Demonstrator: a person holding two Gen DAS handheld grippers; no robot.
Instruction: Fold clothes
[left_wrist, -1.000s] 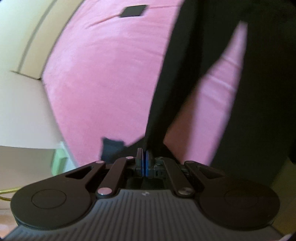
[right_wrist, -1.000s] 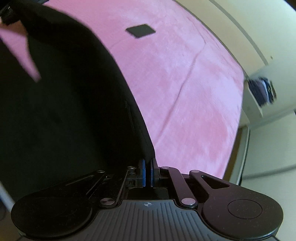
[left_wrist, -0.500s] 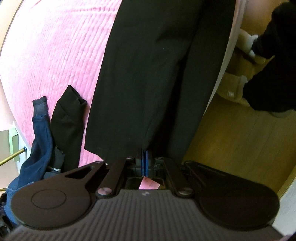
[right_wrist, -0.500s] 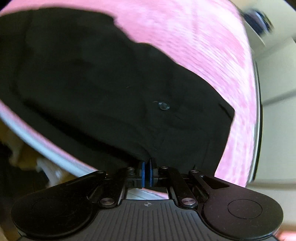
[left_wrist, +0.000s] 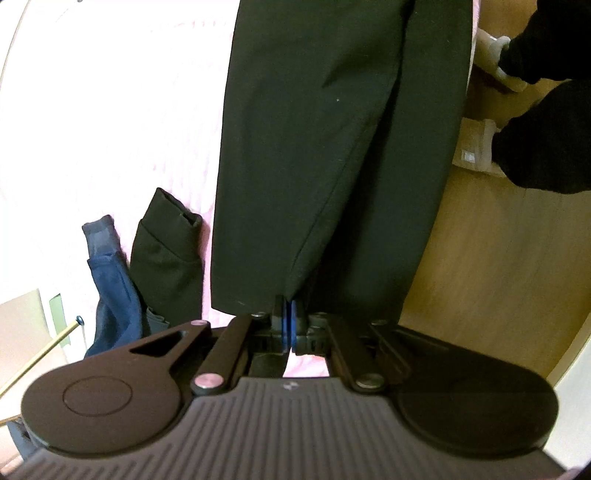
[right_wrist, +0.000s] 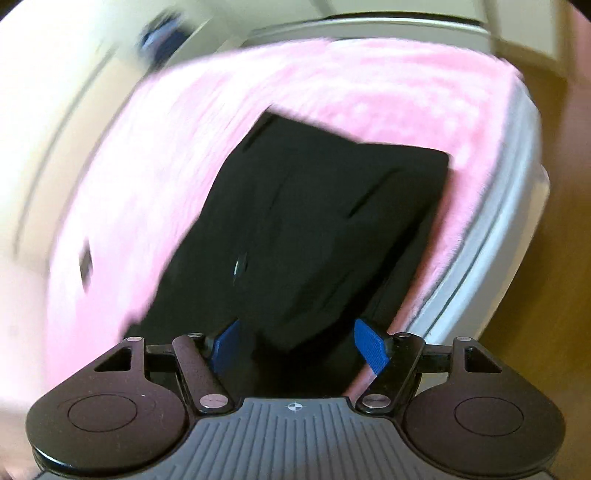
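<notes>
A pair of black trousers (left_wrist: 325, 155) lies stretched along the near edge of a bed with a pink cover (left_wrist: 122, 122). My left gripper (left_wrist: 289, 325) is shut on the hem of a trouser leg. In the right wrist view the trousers' waist end (right_wrist: 314, 229), with a button, lies flat on the pink cover (right_wrist: 332, 81). My right gripper (right_wrist: 301, 343) is open and empty just above that end, blue pads apart.
A folded black garment (left_wrist: 166, 258) and a blue garment (left_wrist: 110, 280) lie on the bed left of the trousers. The wooden floor (left_wrist: 491, 258) and the person's legs (left_wrist: 546, 140) are to the right. A small dark square (right_wrist: 85, 264) lies on the cover.
The trousers came down from hanging to lying on the bed. My right gripper opened and let go of the waist end. The left gripper stayed shut on the hem.
</notes>
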